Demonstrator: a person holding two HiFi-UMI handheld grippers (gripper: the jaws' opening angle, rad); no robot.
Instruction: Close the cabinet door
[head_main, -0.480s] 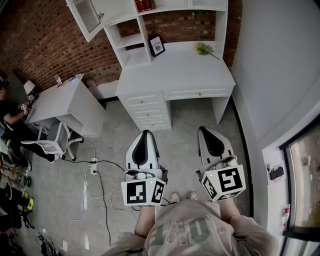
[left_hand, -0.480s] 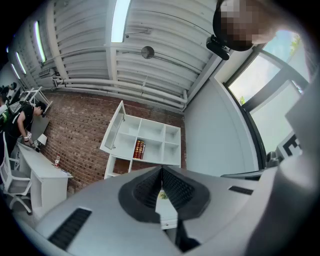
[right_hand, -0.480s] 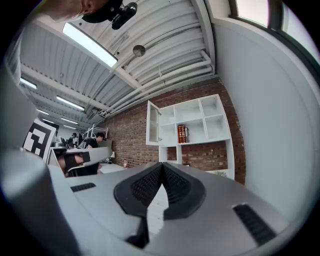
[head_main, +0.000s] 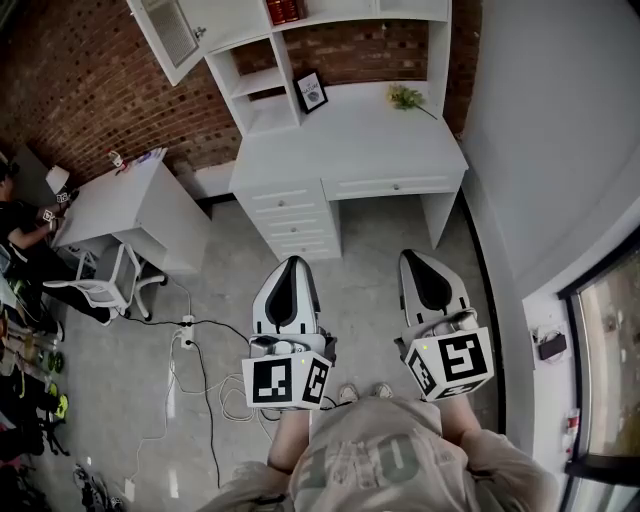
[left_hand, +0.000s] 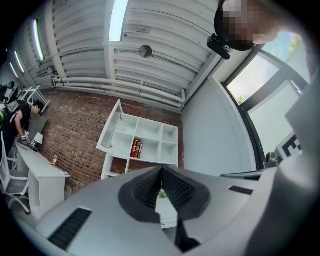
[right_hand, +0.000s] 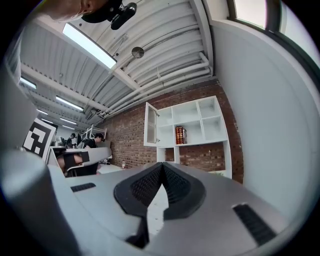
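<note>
The white cabinet door (head_main: 170, 35) stands swung open at the upper left of the white hutch (head_main: 330, 15) above the desk (head_main: 350, 140). It shows again as an open door (left_hand: 111, 127) in the left gripper view and as an open door (right_hand: 151, 125) in the right gripper view. Red books (left_hand: 136, 148) sit on a shelf beside it. My left gripper (head_main: 291, 262) and right gripper (head_main: 417, 256) are held side by side over the floor, well short of the desk. Both point toward the hutch, shut, with nothing between their jaws.
A picture frame (head_main: 312, 90) and a small plant (head_main: 405, 97) stand on the desk. A second white desk (head_main: 120, 200), a chair (head_main: 100, 285) and a seated person (head_main: 15, 225) are at the left. Cables and a power strip (head_main: 185, 338) lie on the floor. A grey wall (head_main: 560, 130) runs along the right.
</note>
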